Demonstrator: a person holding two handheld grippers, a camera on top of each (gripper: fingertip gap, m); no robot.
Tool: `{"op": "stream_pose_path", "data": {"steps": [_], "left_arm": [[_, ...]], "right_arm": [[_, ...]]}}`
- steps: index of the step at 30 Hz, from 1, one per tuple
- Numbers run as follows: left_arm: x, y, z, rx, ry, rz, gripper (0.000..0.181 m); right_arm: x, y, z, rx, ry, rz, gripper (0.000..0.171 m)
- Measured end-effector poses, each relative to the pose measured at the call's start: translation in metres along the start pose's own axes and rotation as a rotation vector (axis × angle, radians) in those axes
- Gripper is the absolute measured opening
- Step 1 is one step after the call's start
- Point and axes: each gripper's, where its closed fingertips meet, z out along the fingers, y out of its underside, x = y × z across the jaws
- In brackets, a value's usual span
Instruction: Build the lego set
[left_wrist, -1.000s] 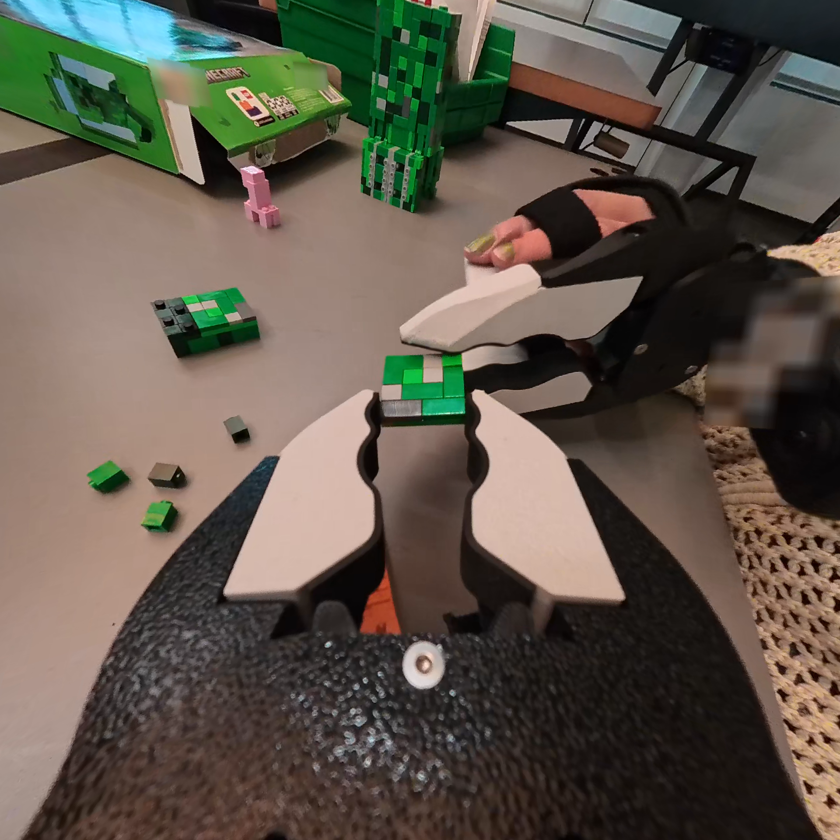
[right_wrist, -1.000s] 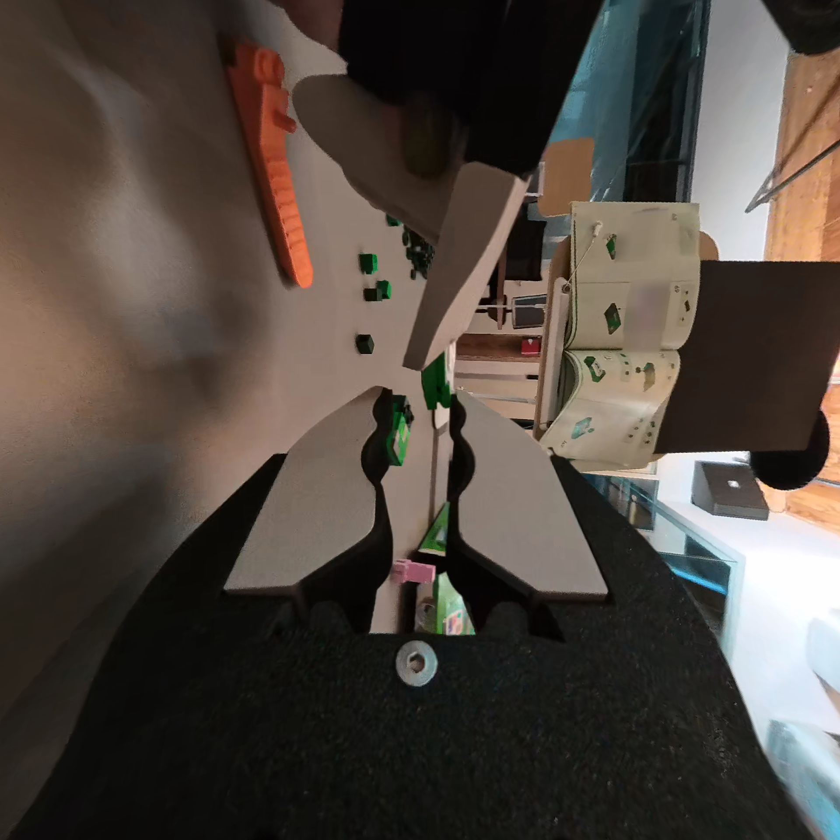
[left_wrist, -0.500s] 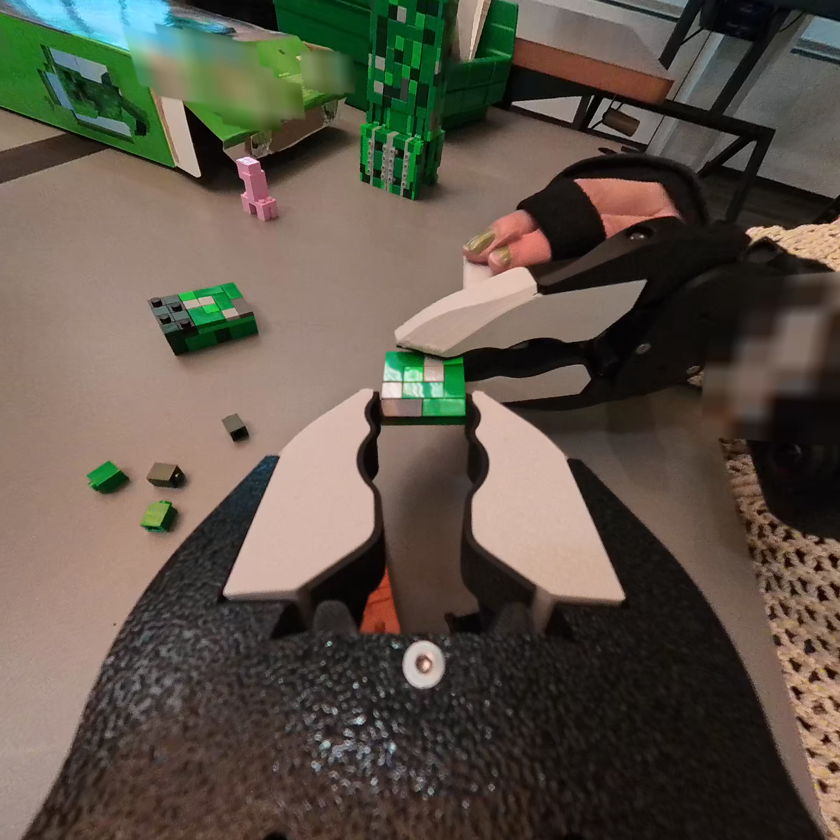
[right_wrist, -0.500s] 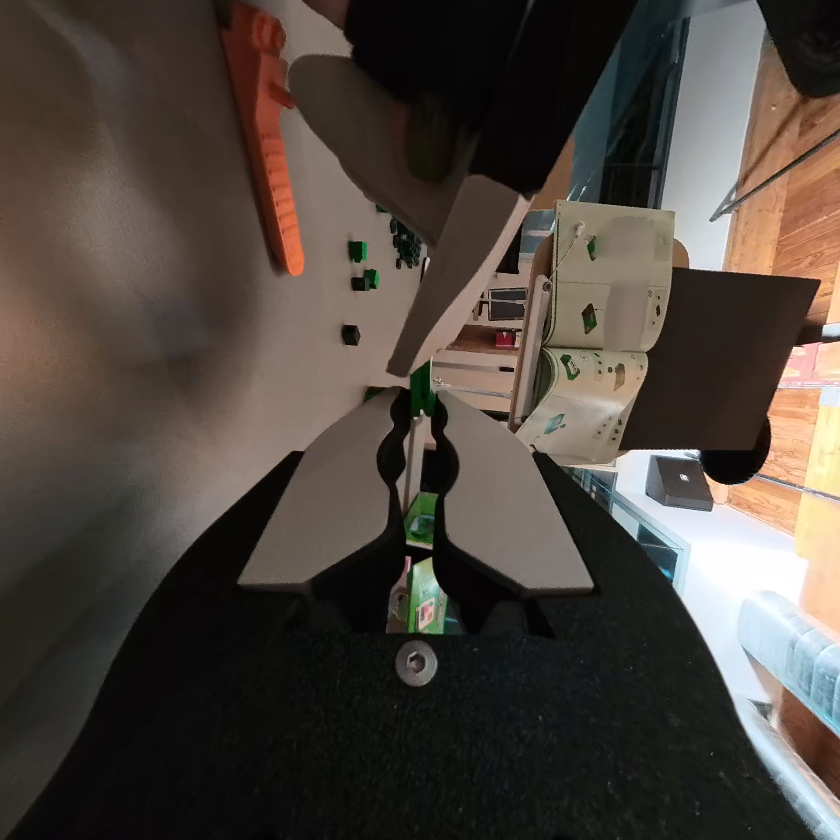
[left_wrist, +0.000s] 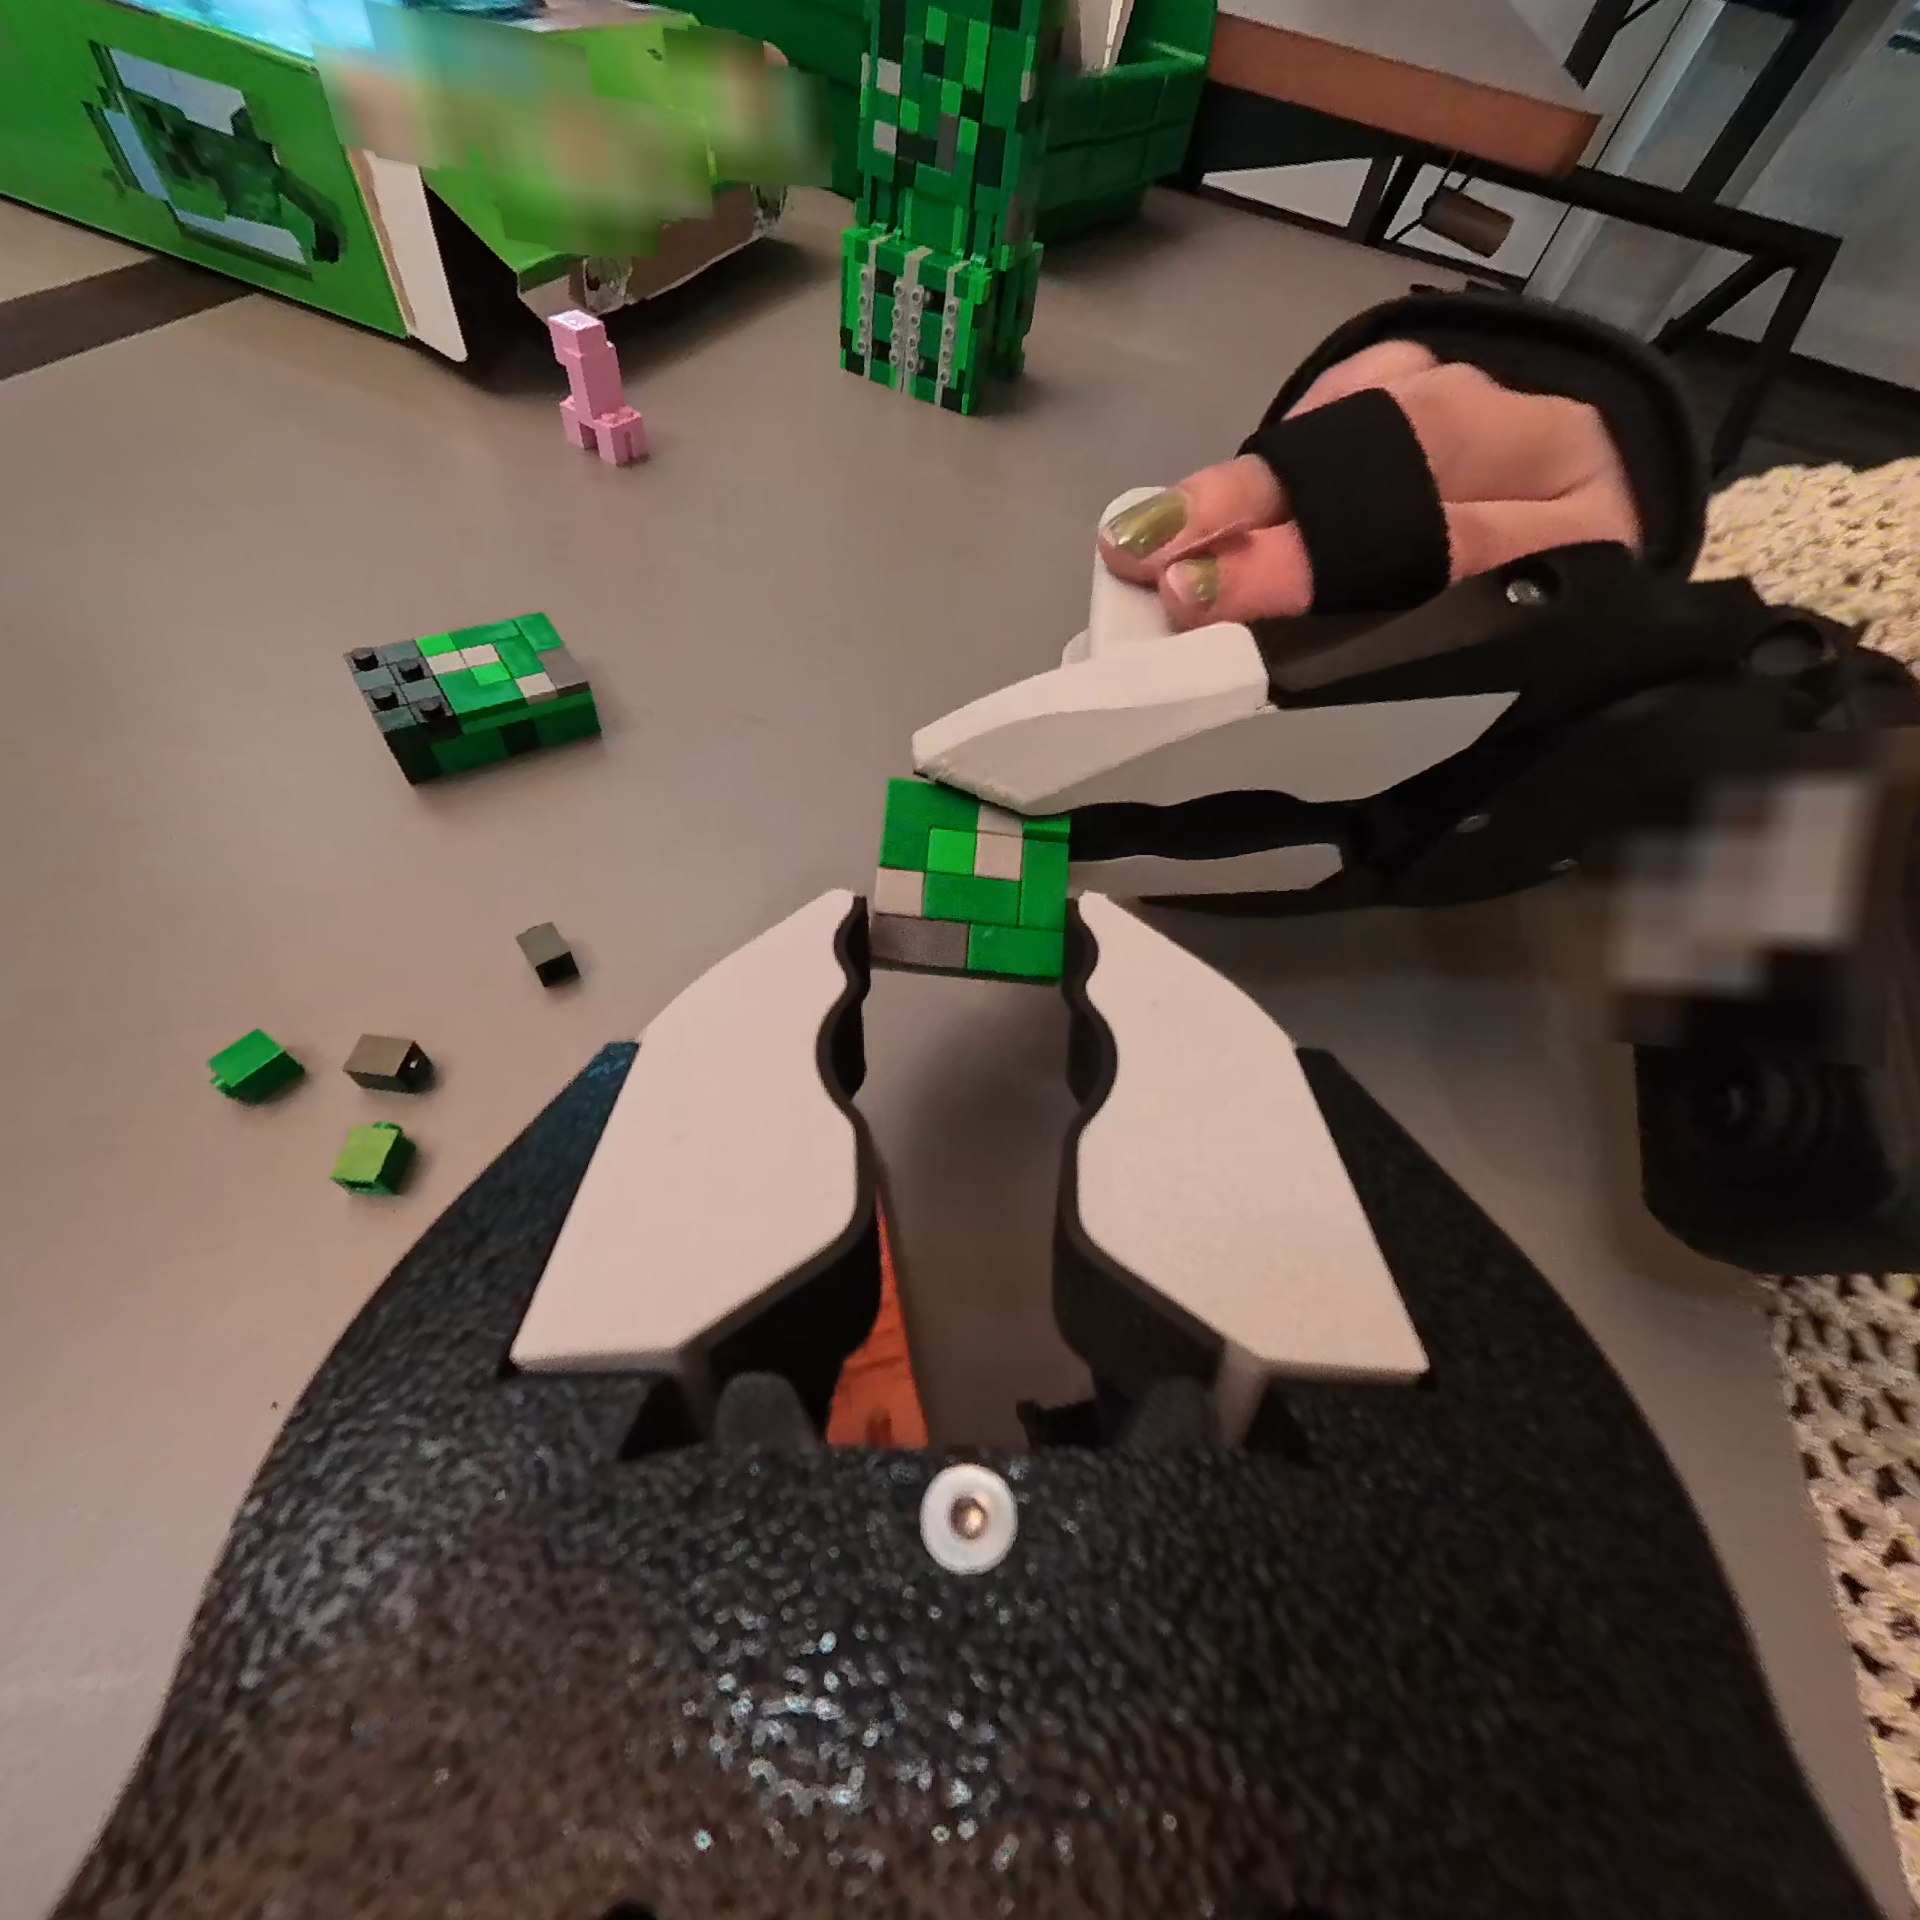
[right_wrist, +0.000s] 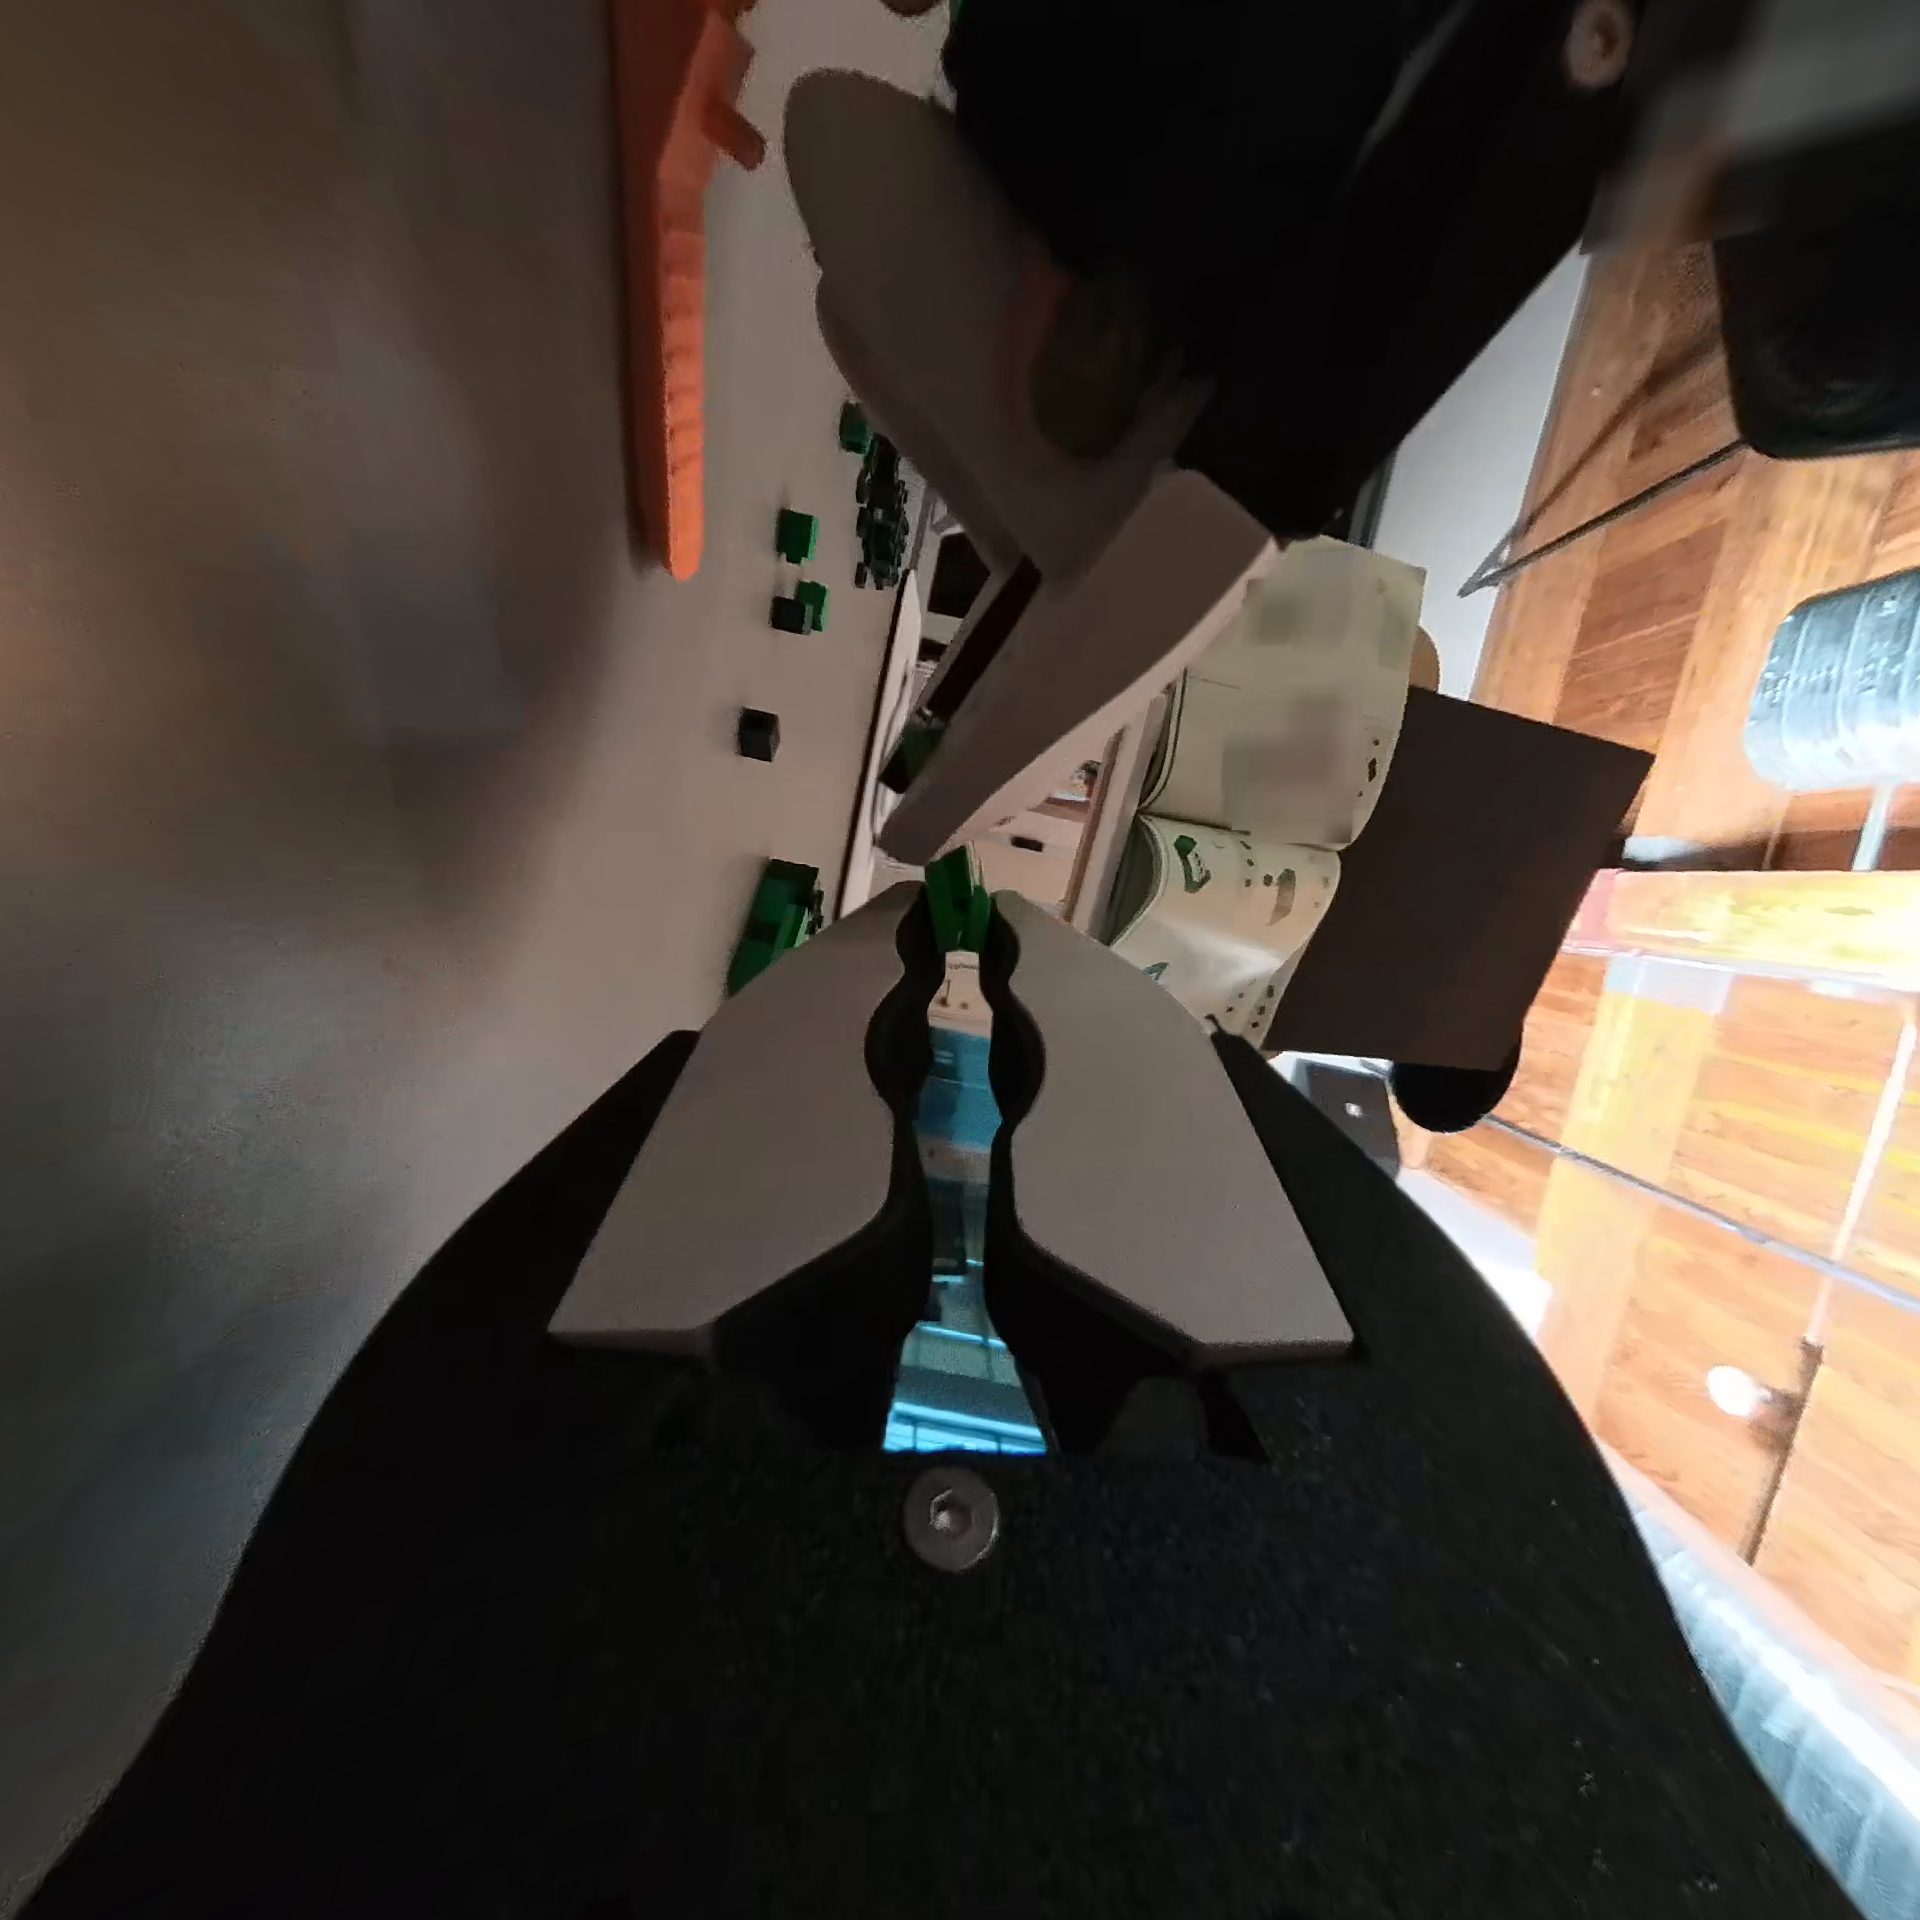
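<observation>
A flat green tiled lego panel (left_wrist: 966, 873) with grey and light-green squares is clamped by its near edge in my left gripper (left_wrist: 966, 925), just above the grey table (left_wrist: 727, 582). My right gripper (left_wrist: 997, 805) comes in from the right and is shut on the panel's far right corner, one finger above and one below. In the right wrist view my right gripper (right_wrist: 951, 914) pinches the green panel (right_wrist: 948, 899) edge-on, and a finger (right_wrist: 1039, 675) of the left gripper lies just beyond it.
A second green panel with black studs (left_wrist: 473, 691) lies to the left, with loose small bricks (left_wrist: 255, 1065) nearer. A tall green figure (left_wrist: 935, 208), a pink figure (left_wrist: 594, 390) and a green box (left_wrist: 208, 156) stand behind. An orange separator (right_wrist: 675, 312) and an open booklet (right_wrist: 1247, 894) show. Knitted cloth (left_wrist: 1849, 1455) is at right.
My right gripper has closed on the panel's far corner. The panel now tilts up more, showing more of its top face. The left gripper keeps its hold.
</observation>
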Motion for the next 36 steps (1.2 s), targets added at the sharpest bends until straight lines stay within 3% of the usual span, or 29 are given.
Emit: {"op": "stream_pose_path", "data": {"steps": [5,8,12,14,28,36], "left_arm": [[-0.002,-0.008,-0.002,0.055,-0.022,0.016,0.038],[-0.013,-0.015,-0.01,0.07,-0.165,0.177,0.061],[-0.005,-0.02,-0.012,0.049,-0.3,0.559,0.045],[-0.004,-0.022,-0.012,0.041,-0.349,0.646,0.046],[-0.001,-0.014,-0.011,-0.021,-0.347,0.746,0.04],[0.013,-0.005,0.0,-0.062,-0.313,0.882,0.007]], "right_arm": [[-0.004,0.001,0.002,0.024,-0.101,0.18,0.006],[-0.013,-0.003,0.002,0.064,-0.251,0.396,0.006],[-0.021,-0.006,0.001,0.092,-0.38,0.55,0.006],[-0.024,-0.005,0.001,0.092,-0.408,0.595,0.006],[-0.026,0.003,-0.008,0.114,-0.501,0.714,0.006],[-0.026,-0.008,-0.017,0.163,-0.56,0.742,0.006]]}}
